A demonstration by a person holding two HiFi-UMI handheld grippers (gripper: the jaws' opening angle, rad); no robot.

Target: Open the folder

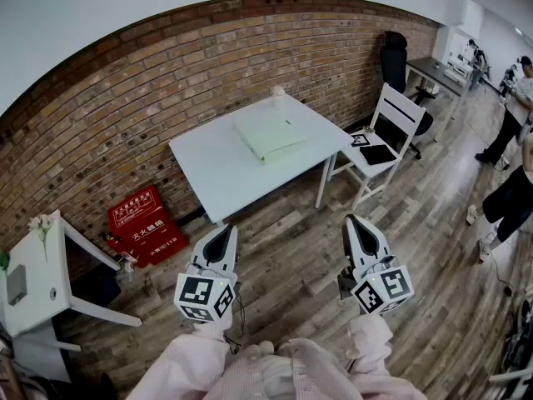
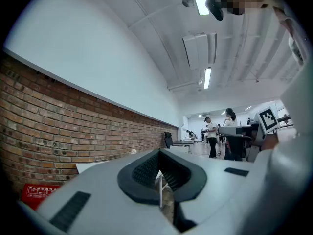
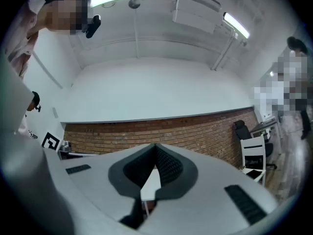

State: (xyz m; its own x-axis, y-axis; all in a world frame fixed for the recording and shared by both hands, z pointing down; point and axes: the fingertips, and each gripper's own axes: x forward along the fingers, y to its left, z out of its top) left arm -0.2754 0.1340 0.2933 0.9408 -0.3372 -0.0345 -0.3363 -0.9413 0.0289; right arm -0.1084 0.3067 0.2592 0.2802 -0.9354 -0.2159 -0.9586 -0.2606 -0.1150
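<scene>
A pale green folder lies closed and flat on the white table by the brick wall. A small white cup stands at the table's far edge behind it. Both grippers hang over the wooden floor, well short of the table. My left gripper has its jaws together with nothing between them; in its own view the left gripper points level at the table edge. My right gripper is also shut and empty, and in its own view the right gripper points slightly upward at the wall.
A white chair with a black tablet on its seat stands right of the table. A red box sits by the wall at the left, beside a small white table. People stand at the far right.
</scene>
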